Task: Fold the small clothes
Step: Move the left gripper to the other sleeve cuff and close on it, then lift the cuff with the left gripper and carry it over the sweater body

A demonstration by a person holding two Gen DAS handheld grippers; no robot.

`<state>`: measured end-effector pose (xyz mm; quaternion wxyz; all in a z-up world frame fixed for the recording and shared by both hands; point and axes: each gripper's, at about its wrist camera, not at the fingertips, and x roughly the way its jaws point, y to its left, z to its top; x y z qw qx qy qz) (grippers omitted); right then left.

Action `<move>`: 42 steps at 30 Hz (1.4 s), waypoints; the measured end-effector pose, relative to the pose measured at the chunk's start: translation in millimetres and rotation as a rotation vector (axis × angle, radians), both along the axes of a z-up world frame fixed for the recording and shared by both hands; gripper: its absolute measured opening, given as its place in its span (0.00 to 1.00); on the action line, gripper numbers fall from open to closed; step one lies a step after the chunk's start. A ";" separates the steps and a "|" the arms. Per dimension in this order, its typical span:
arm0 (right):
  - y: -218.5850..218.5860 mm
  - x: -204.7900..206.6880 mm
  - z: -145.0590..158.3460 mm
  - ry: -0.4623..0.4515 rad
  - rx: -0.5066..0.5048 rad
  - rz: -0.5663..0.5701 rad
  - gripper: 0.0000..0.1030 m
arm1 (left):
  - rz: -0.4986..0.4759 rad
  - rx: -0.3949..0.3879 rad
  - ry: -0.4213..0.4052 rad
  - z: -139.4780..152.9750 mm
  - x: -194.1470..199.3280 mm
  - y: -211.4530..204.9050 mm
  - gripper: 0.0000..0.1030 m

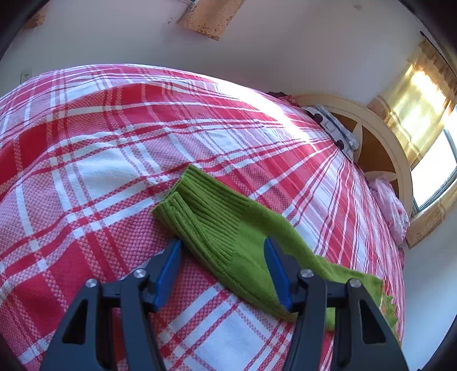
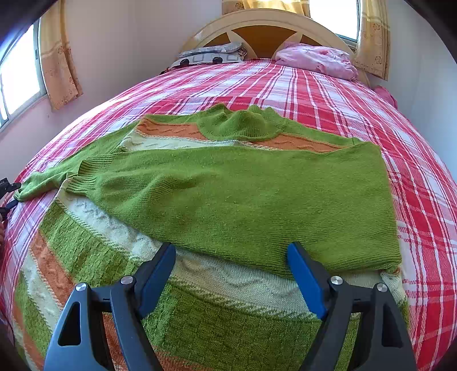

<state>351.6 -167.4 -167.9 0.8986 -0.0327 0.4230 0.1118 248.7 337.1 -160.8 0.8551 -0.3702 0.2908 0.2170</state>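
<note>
A small green knit sweater [image 2: 242,194] with orange and cream stripes lies flat on the red plaid bed. Its right sleeve is folded across the body. Its left sleeve [image 1: 222,225] stretches out to the side, ribbed cuff away from me. My left gripper [image 1: 222,248] is open, its blue fingers on either side of this sleeve just above the bed. My right gripper [image 2: 231,254] is open and empty over the sweater's lower body, near the folded sleeve's edge. The left gripper also shows at the far left edge of the right wrist view [image 2: 8,194].
The red and white plaid bedspread [image 1: 100,142] covers the whole bed. Patterned pillows [image 2: 211,55] and a pink bundle [image 2: 317,61] lie by the curved headboard [image 2: 265,25]. Walls and curtained windows flank the bed on both sides.
</note>
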 end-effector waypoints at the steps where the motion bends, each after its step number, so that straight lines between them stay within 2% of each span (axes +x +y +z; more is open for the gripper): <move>1: 0.3 0.0 0.2 0.000 0.001 0.000 0.79 | 0.004 0.002 -0.005 -0.5 1.0 1.3 0.58; 4: 0.3 0.1 0.4 -0.001 0.001 0.000 0.79 | 0.020 0.003 -0.019 -2.3 2.4 4.3 0.55; 5: 0.2 0.1 0.3 -0.001 0.000 0.000 0.79 | 0.026 0.002 -0.022 -1.8 1.9 5.1 0.51; 6: 0.4 0.1 0.3 -0.001 -0.001 0.000 0.79 | 0.033 0.002 -0.024 -1.7 2.0 6.0 0.46; 8: 0.0 0.0 0.1 -0.001 -0.002 0.000 0.79 | 0.030 -0.006 -0.013 -3.9 3.7 8.1 0.20; 10: 0.0 0.0 0.2 -0.001 -0.001 0.000 0.79 | 0.034 -0.024 -0.021 -5.8 2.6 12.0 0.10; 12: -0.3 -0.2 -0.1 -0.001 0.000 0.001 0.79 | 0.025 -0.032 -0.029 -5.6 1.9 14.7 0.07; 14: -0.2 -0.2 -0.1 -0.001 0.001 0.001 0.79 | 0.015 -0.024 -0.061 -1.9 -1.7 13.8 0.05; 18: -0.7 -0.2 0.1 -0.001 0.002 0.001 0.79 | -0.028 0.060 -0.091 19.0 -6.1 1.9 0.05; 21: -0.7 -0.2 0.0 -0.001 0.001 0.001 0.79 | -0.063 0.091 -0.150 39.0 -10.1 -6.9 0.05; 25: -6.1 -0.7 4.3 -0.008 0.034 -0.001 0.79 | -0.100 0.091 -0.203 63.5 -8.5 -15.2 0.05; 29: -25.2 -5.4 23.0 -0.033 0.148 -0.036 0.79 | -0.141 0.095 -0.250 86.5 -2.0 -26.9 0.05; 31: -33.5 -11.1 33.9 -0.047 0.174 -0.048 0.79 | -0.167 0.101 -0.276 99.7 1.6 -34.2 0.05; 37: -59.1 -32.2 62.7 -0.110 0.141 -0.047 0.79 | -0.249 0.142 -0.344 139.9 24.6 -65.5 0.05; 42: -95.1 -60.0 74.4 -0.154 0.129 -0.086 0.79 | -0.328 0.165 -0.405 172.2 42.7 -98.7 0.05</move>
